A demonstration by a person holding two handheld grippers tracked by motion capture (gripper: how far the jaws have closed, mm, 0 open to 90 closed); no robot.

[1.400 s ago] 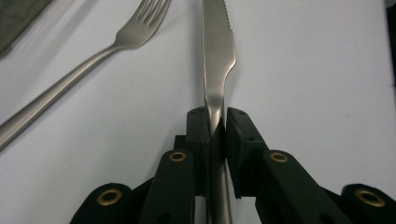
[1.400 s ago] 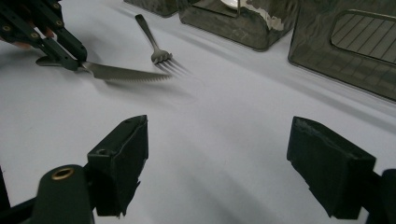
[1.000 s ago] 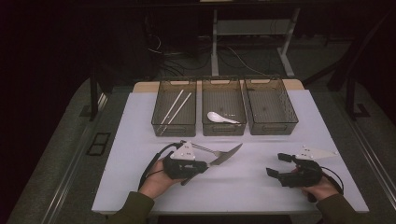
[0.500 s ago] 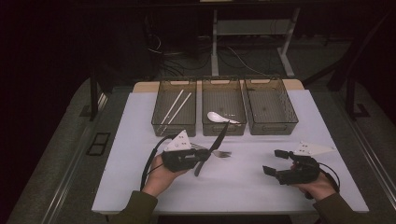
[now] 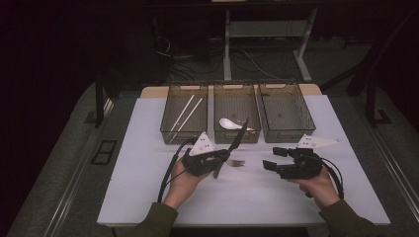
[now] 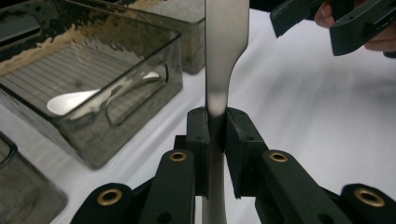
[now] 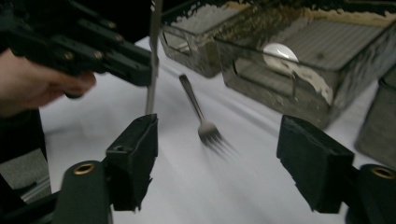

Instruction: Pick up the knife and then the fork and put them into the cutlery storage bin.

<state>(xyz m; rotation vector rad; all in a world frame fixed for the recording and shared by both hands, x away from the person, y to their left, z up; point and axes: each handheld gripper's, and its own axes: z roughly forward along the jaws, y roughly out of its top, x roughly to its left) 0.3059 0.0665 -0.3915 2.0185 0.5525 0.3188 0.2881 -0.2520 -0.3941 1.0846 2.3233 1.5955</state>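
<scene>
While my left gripper (image 6: 215, 140) pinches the knife (image 6: 223, 51) by its handle, jaws pressed tight on the flat metal at the centre of the left gripper view, I judge the job now is to carry it to one of the three bins at the top of the worktop (image 5: 148, 148). To do that well I should keep the grip firm, since the blade stands nearly upright and could swing, and lift it clear of the middle bin's (image 5: 237, 106) front wall before lowering. That middle bin already holds a white spoon (image 5: 228, 123), and the left bin (image 5: 173, 129) holds chopsticks (image 5: 185, 112), so the empty right bin (image 5: 289, 111) looks the likely place for it.

My left hand (image 5: 185, 175) sits just left of centre in the high view, wrist low, the blade tip rising toward the middle bin. My right gripper (image 5: 271, 159) waits at right of centre, jaws spread wide and holding nothing, aimed at the fork (image 7: 201, 116) lying flat on the worktop between the two grippers.
</scene>
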